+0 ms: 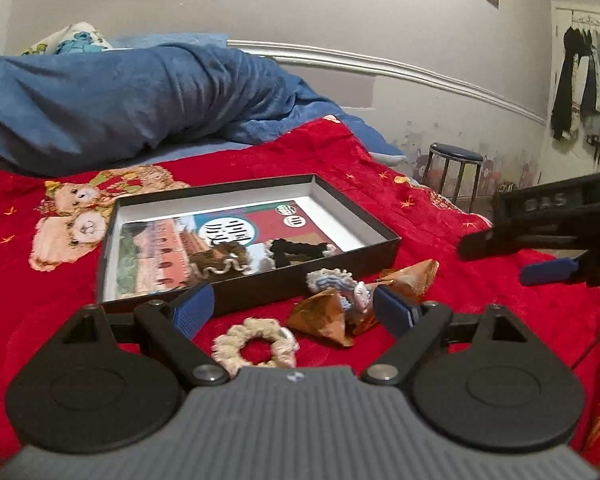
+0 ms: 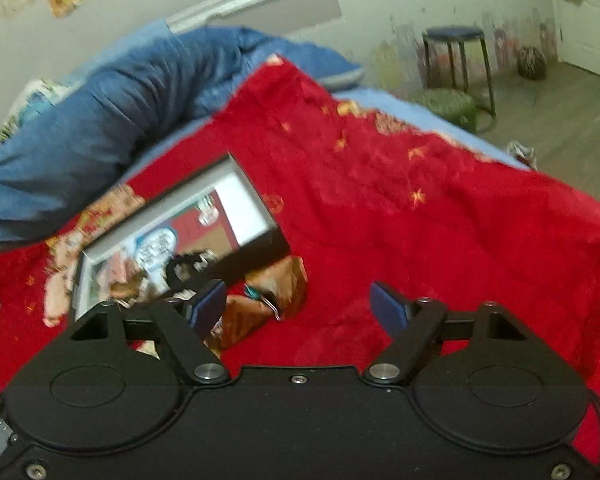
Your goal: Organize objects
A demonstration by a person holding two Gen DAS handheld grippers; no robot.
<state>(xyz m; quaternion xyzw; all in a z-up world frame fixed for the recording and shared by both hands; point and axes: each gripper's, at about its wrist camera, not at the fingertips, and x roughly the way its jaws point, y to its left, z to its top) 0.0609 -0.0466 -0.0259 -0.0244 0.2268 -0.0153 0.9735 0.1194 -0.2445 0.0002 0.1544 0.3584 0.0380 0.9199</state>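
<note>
Two scrunchies, brown (image 1: 219,265) and black (image 1: 296,251), lay inside the black box (image 1: 320,270); at its six o'clock, a cream scrunchie (image 1: 255,345), blue-white scrunchie (image 1: 336,285) and foil pouches (image 1: 324,316) remained outside, left gripper (image 1: 294,312) and right gripper (image 2: 298,306) both wide, empty.

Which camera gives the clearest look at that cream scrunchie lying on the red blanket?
The left wrist view: the cream scrunchie lies sharp and whole between the open left gripper. In the blurred right wrist view I cannot make it out.

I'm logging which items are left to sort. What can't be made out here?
- Pale blue scrunchie, left wrist view: partly behind a gold pyramid packet.
- Black scrunchie in the box, right wrist view: motion-blurred.
- Right hand-held gripper, left wrist view: cut off by the frame edge.
</note>
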